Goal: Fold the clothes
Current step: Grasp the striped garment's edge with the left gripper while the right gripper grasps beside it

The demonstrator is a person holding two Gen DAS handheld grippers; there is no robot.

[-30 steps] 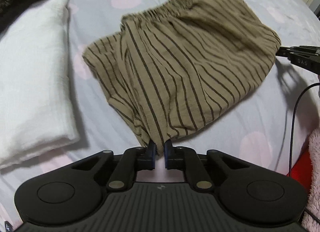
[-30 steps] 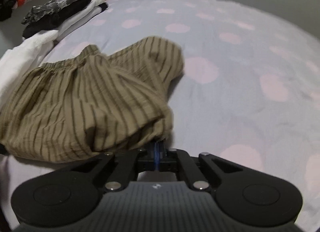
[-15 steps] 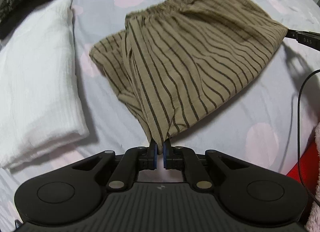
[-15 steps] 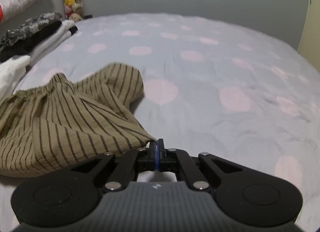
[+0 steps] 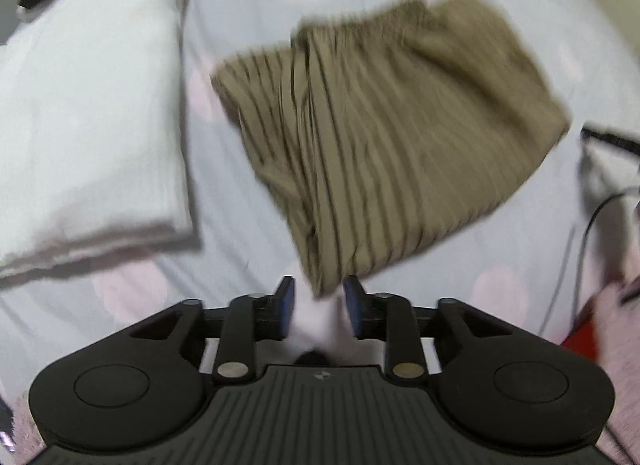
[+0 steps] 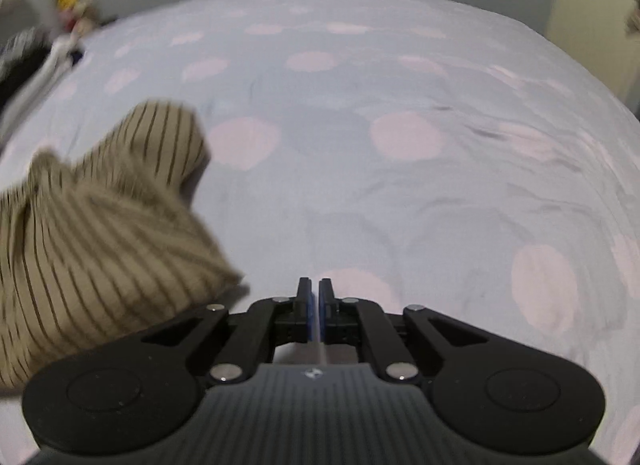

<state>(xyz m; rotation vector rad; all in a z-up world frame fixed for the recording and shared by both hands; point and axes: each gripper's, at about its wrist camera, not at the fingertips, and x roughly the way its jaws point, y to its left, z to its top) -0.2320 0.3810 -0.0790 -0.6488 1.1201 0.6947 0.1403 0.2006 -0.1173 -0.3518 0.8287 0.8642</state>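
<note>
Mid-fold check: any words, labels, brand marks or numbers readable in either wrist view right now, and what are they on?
No readable text in either view.
Left tool: small pale emblem on its body, no letters legible.
Right tool: same emblem, unreadable.
Striped garment: blurred, no label visible.

Dim, flat indoor light; heavy motion blur.
The striped garment (image 5: 384, 145) smears most, casting soft shadow beneath; fisheye bending darkens corners around it.

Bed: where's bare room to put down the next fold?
Widest bare sheet: right of the striped shorts, ahead of the right tongs. A narrow strip runs between the shorts and the white stack. Crowded: left side, and the right edge by the cable.
</note>
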